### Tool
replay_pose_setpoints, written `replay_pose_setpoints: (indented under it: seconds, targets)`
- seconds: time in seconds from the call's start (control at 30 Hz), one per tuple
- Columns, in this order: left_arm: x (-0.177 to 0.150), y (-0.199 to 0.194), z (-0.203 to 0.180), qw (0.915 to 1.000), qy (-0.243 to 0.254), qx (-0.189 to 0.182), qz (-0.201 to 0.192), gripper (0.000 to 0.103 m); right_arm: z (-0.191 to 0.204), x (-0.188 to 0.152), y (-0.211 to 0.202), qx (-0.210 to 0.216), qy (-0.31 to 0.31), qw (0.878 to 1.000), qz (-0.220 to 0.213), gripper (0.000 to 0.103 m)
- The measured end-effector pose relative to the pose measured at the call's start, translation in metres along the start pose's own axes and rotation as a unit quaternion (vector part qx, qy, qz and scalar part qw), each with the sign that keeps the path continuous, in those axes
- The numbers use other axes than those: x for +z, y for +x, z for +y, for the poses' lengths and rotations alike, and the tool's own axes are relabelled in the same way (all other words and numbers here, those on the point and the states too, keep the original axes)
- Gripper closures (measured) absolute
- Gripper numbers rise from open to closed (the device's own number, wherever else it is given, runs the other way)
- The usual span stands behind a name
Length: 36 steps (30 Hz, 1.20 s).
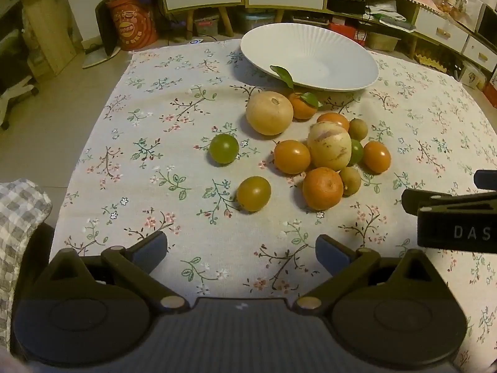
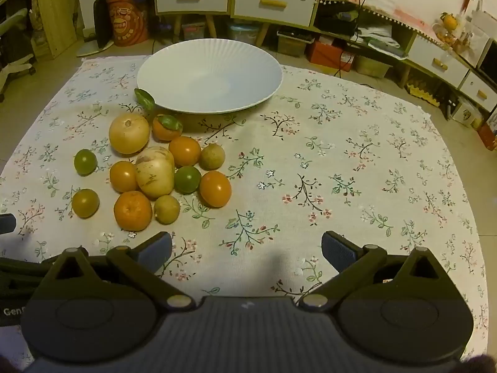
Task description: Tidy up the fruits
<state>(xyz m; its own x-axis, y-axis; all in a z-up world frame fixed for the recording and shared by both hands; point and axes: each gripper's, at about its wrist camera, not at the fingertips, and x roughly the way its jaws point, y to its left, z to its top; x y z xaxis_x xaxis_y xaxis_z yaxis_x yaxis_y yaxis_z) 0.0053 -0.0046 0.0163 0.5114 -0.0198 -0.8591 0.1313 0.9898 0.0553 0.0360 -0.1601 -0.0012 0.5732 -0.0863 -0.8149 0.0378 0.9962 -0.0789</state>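
The left gripper [image 1: 241,250] hangs over the floral tablecloth [image 1: 174,217] with its jaws spread as wide as they go and nothing between the blue pads, only bare cloth. The right gripper [image 2: 247,248] is the same: jaws fully apart, empty, above an open stretch of cloth at the bottom centre of its frame; its black body also juts in at the right edge of the left wrist view. In the left view the nearest fruit is a small olive-orange round fruit [image 1: 253,193] just above the gap, with a green round fruit [image 1: 224,148] further up, both set apart from the main heap. The heap sits right of centre: a rough-skinned orange mandarin [image 1: 323,188] at its near side, a pale yellow oval fruit with a peeling skin [image 1: 330,146] in the middle, smooth orange fruits and small brownish-green ones touching around it, and a large tan round fruit [image 1: 269,112] at its upper left beside a leafy mandarin [image 1: 303,105]. Beyond, at the top centre, lies a wide white ribbed plate [image 1: 310,40], holding no fruit. In the right view the heap lies at left of centre and the plate at upper centre.
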Motion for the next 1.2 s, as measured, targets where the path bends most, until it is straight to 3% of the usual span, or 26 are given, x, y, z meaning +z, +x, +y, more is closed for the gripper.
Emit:
replay_pose_setpoints:
  seconds: [1.2]
  targets:
    - [0.0008, -0.0001, -0.0009, 1.0, 0.0, -0.003, 0.003, 0.008, -0.0001, -0.0001, 0.0003, -0.001, 0.001, 1.0, 0.002, 0.0]
